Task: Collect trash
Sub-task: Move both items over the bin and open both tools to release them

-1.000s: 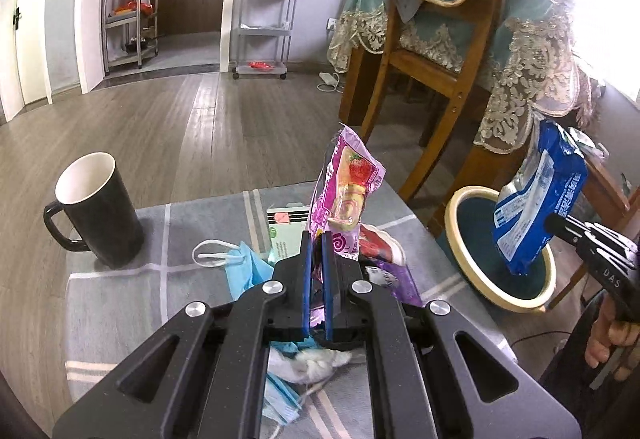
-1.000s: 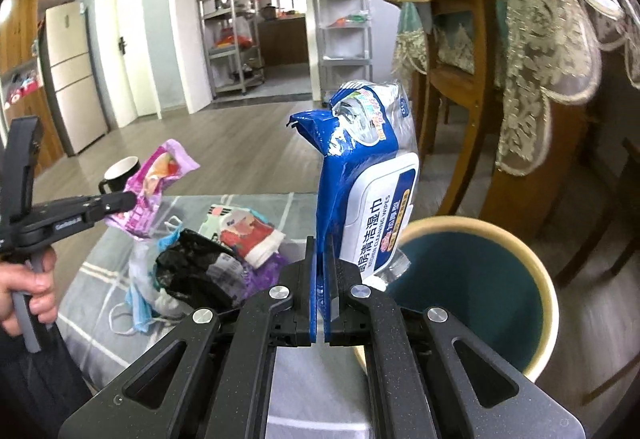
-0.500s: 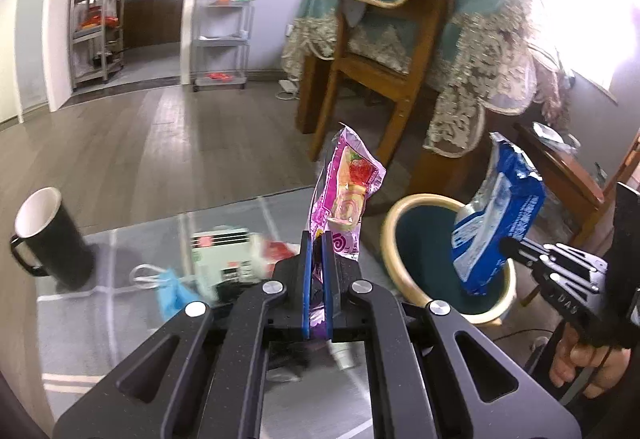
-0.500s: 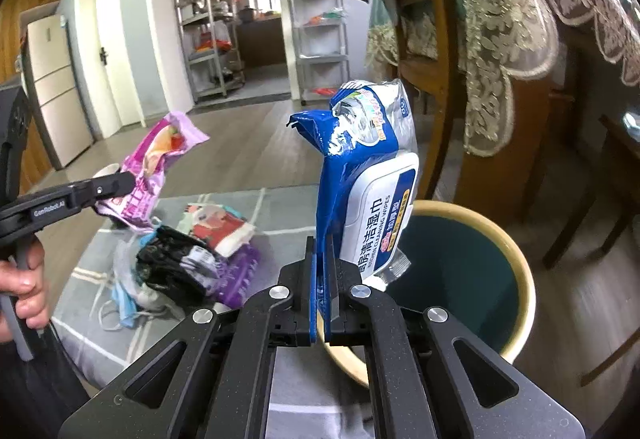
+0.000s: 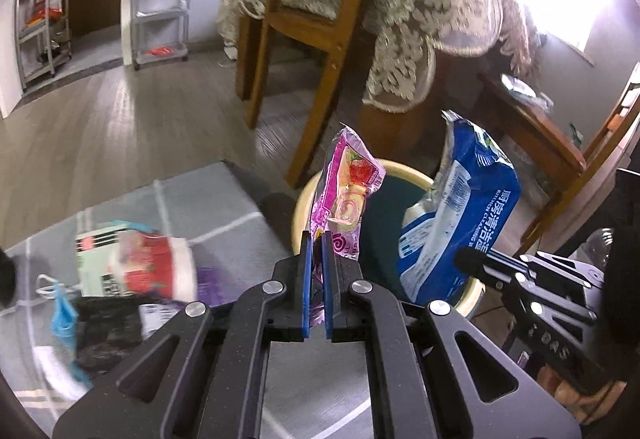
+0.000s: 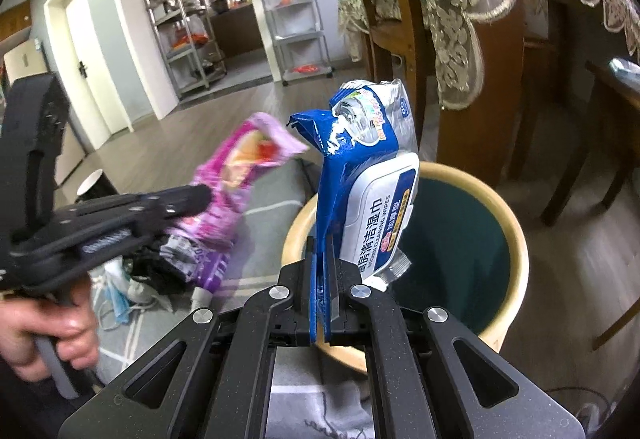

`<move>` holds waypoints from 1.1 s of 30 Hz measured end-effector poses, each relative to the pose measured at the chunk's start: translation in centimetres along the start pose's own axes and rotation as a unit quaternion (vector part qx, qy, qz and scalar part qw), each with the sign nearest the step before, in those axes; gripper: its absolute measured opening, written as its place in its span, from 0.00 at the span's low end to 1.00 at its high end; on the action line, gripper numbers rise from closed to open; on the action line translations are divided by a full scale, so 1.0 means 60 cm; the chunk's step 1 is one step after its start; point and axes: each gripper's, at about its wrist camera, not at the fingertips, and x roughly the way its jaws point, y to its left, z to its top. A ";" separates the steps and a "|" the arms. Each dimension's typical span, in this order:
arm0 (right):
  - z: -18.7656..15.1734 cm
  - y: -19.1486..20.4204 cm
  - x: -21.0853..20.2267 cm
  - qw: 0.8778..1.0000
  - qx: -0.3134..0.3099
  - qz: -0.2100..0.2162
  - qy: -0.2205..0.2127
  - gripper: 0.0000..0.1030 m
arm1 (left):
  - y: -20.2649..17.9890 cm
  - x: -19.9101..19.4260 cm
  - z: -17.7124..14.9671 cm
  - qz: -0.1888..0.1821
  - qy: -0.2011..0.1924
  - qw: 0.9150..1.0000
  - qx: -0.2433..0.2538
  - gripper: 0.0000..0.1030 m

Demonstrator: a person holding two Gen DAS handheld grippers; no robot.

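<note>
My left gripper (image 5: 317, 239) is shut on a pink snack wrapper (image 5: 347, 195) and holds it upright at the near rim of the round bin (image 5: 298, 211). My right gripper (image 6: 321, 241) is shut on a blue wet-wipes pack (image 6: 362, 179), upright over the near rim of the bin (image 6: 516, 239), which has a cream rim and a dark teal inside. In the left wrist view the wipes pack (image 5: 460, 215) hangs over the bin's right side in the right gripper (image 5: 464, 259). In the right wrist view the blurred pink wrapper (image 6: 236, 175) is left of the bin.
More trash lies on the grey checked cloth (image 5: 224, 211): a red-and-white wrapper (image 5: 156, 263), a green-white box (image 5: 96, 251), a blue face mask (image 5: 64, 319), black and purple wrappers (image 6: 200, 259). A mug (image 6: 94, 185) stands far left. Wooden chair (image 5: 304, 39) and lace-covered table (image 5: 432, 19) stand behind the bin.
My left gripper has swung right with the pink wrapper, from over the trash pile to the bin's rim. The right gripper with the wipes pack has shifted a little further over the bin.
</note>
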 end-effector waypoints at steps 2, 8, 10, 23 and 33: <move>-0.002 -0.004 0.006 1.000 0.008 0.003 0.006 0.03 | -0.013 0.022 0.000 0.002 0.011 1.000 0.011 0.04; -0.009 -0.019 0.023 0.999 0.028 0.007 0.022 0.03 | -0.031 0.071 -0.004 0.003 0.040 0.999 0.028 0.04; -0.013 -0.023 0.031 0.999 0.035 0.010 0.030 0.03 | -0.031 0.086 -0.006 0.003 0.052 0.998 0.027 0.04; -0.032 -0.038 0.065 0.996 0.056 -0.002 0.069 0.04 | -0.018 0.112 -0.017 -0.012 0.083 0.996 0.007 0.09; -0.031 -0.041 0.071 0.994 0.066 -0.014 0.080 0.18 | 0.009 0.082 -0.012 -0.009 0.067 0.998 -0.005 0.30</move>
